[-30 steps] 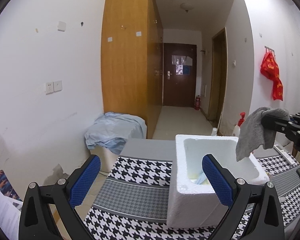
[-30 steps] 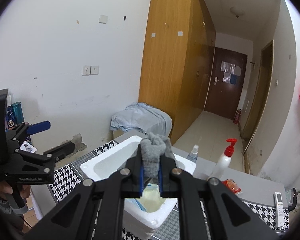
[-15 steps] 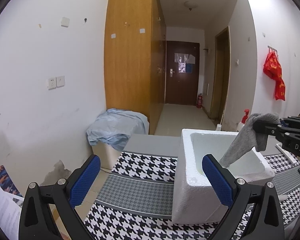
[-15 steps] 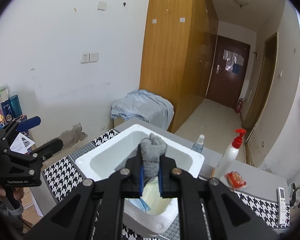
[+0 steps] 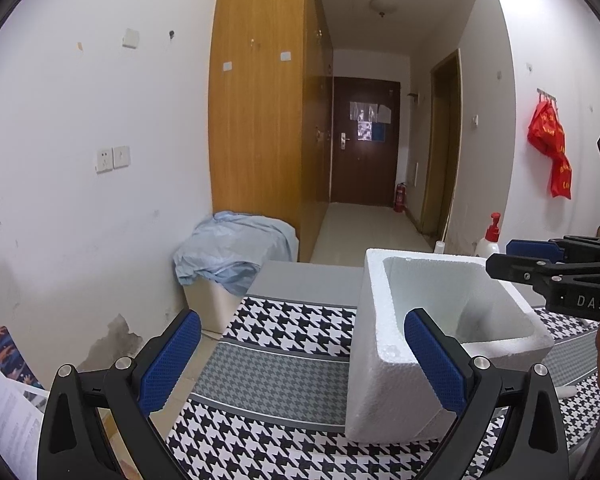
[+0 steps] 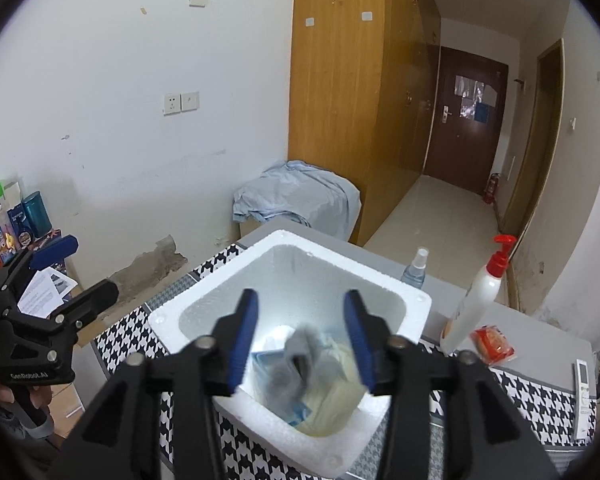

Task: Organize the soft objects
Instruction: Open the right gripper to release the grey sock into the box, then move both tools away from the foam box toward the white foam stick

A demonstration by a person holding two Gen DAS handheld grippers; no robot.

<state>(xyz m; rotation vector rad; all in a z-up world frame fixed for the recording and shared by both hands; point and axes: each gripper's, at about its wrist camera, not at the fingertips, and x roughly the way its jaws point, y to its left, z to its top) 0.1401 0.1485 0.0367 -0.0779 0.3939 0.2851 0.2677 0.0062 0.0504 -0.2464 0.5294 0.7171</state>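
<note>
Right hand-held gripper (image 6: 300, 332): my jaws opening above foam box (image 6: 414, 304), nothing pinched; grey cloth (image 6: 300, 354) dropping inside onto other soft items | left hand-held gripper (image 5: 300, 360): wide open, empty, waiting beside box

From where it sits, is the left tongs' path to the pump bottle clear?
Probably not directly. The foam box stands right ahead of the left tongs, and the right tongs, jaws opening over the box, sit in front of the pump bottle. It would have to swing around both.
</note>
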